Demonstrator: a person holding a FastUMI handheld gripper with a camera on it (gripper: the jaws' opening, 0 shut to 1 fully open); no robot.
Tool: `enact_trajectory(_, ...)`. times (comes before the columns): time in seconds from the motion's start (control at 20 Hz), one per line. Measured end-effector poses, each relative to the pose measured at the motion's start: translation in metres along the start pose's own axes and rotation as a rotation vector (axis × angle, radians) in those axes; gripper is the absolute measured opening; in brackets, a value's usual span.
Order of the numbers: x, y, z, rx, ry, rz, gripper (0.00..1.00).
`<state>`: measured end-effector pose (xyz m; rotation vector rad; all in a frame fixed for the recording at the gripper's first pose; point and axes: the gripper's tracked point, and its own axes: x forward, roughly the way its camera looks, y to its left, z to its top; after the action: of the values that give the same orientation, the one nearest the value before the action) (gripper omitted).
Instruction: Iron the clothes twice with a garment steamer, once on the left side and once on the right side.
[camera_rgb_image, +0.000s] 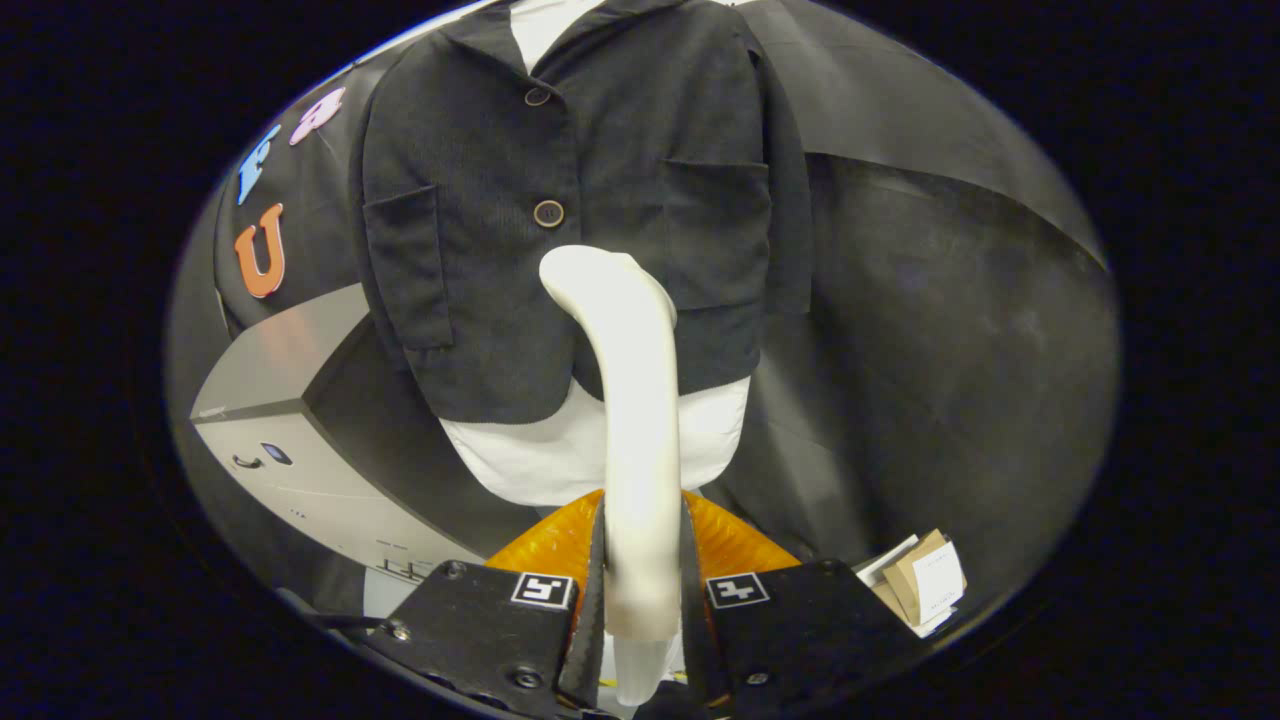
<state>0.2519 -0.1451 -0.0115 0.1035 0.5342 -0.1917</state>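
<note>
Gripper view: my gripper (640, 590) is clenched on the steamer (637, 430), both fingers pressing its pale handle at lower centre, the curved head rising to mid-frame. The head sits at the jacket (570, 220) on a white mannequin (560, 455), just below the lower button (548, 213), near the front seam; I cannot tell whether it touches the cloth. A grey cabinet (300, 440) stands at lower left, paper tags (920, 585) at lower right. To do this pass well, I judge the head should stay flat to the fabric, travel slowly down one panel, then repeat on the other side.
</note>
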Motion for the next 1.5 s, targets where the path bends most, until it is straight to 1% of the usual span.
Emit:
enact_trajectory(0.4,0.003,-0.002,-0.004,0.007,0.0,0.023,0.35)
enact_trajectory(0.55,0.001,0.001,-0.006,0.042,-0.009,0.051,0.35)
enact_trajectory(0.75,-0.015,0.005,-0.033,0.106,-0.018,0.075,0.35)
enact_trajectory(0.95,-0.057,0.013,-0.078,0.148,-0.025,0.064,0.35)
enact_trajectory(1.3,-0.16,0.053,-0.137,0.152,-0.063,0.057,0.35)
enact_trajectory(1.5,-0.21,0.089,-0.159,0.098,-0.083,0.089,0.35)
